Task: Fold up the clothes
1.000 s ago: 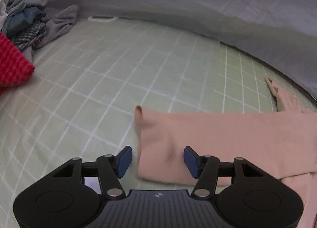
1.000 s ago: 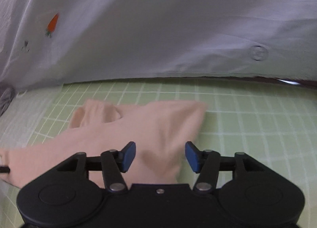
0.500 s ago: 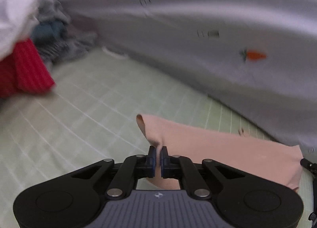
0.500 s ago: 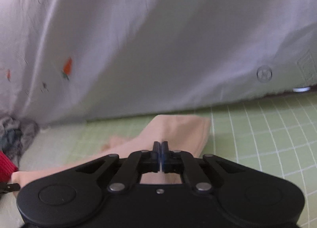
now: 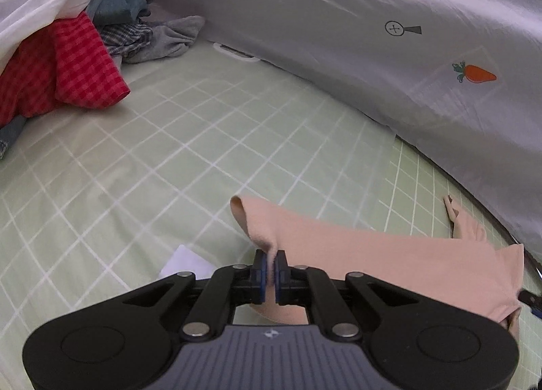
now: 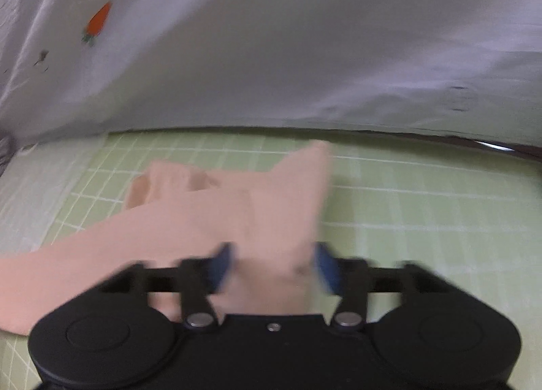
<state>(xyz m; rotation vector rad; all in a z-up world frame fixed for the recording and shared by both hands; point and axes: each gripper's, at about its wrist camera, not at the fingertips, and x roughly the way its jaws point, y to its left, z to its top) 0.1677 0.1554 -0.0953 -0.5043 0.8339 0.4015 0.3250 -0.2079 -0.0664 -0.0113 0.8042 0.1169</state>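
The left tool point(image 5: 270, 269) has its two blue pads pressed together on a pinch of the peach-coloured knit garment point(image 5: 389, 261), holding one raised fold of it just above the surface. The right tool point(image 6: 272, 266) is blurred, yet its two blue pads plainly stand spread, having just been opening; the garment's other end point(image 6: 237, 217) lies loose between them and neither pad presses on it. There is only one such garment, stretched across the pale green sheet with a white grid point(image 5: 169, 159), from the left tool over to the right one, whose dark tip pokes in at the edge of the left wrist view.

Behind it hangs one big pale grey cloth point(image 5: 338, 34) printed with one orange carrot point(image 5: 476, 73) and three circled crosses that I can count. In the far corner sits one heap of clothes point(image 5: 135, 27): one red checked piece point(image 5: 67, 71), grey and blue pieces, a plaid one and a white one on top. One small white slip point(image 5: 184, 263) lies on the sheet just beside the left tool.
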